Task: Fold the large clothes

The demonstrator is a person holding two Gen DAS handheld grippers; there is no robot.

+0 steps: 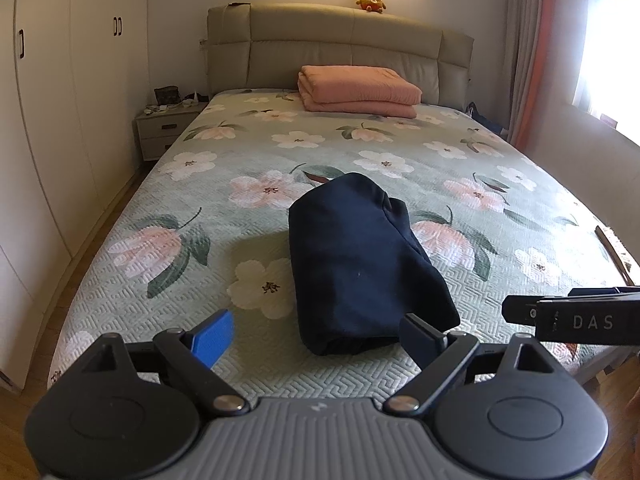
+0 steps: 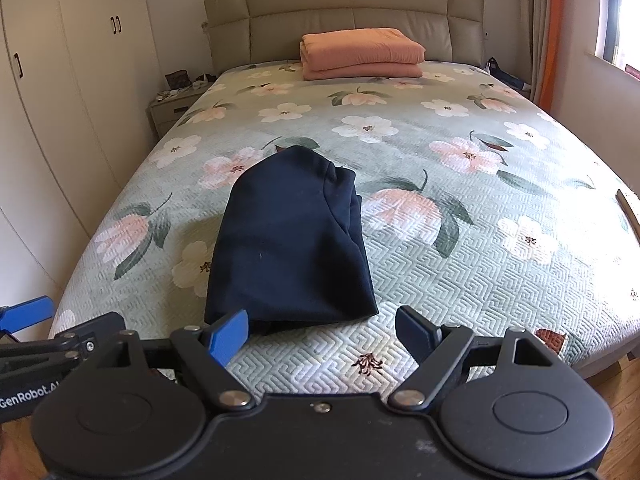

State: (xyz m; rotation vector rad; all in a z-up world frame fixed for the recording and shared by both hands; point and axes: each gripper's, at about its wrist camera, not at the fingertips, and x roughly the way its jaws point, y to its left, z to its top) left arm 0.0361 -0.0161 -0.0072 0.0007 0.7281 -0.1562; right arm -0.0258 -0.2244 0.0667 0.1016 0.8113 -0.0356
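The dark navy garment (image 1: pixel 360 268) lies folded into a compact bundle on the near half of the bed, just ahead of both grippers and touched by neither. The left gripper (image 1: pixel 316 340) hangs with its jaws spread wide and empty, the blue pad off the bundle's left side and the dark pad at its near right corner; the right gripper (image 2: pixel 322 334) is likewise spread and holds nothing, its blue finger over the bundle's near edge. Held open and low like this, they look ready either to tidy the bundle or to leave it, since the fold seems largely done. The bundle's near end shows stacked layers with a slightly gaping mouth, and its right flank carries a loose fold line, the likeliest places to slip. Around it the floral quilted bedspread (image 2: pixel 460 264) offers bare room left, right and beyond. A folded pink blanket (image 1: pixel 358 88) sits well apart by the padded headboard (image 1: pixel 320 46), and the bed's foot edge runs close below the grippers.
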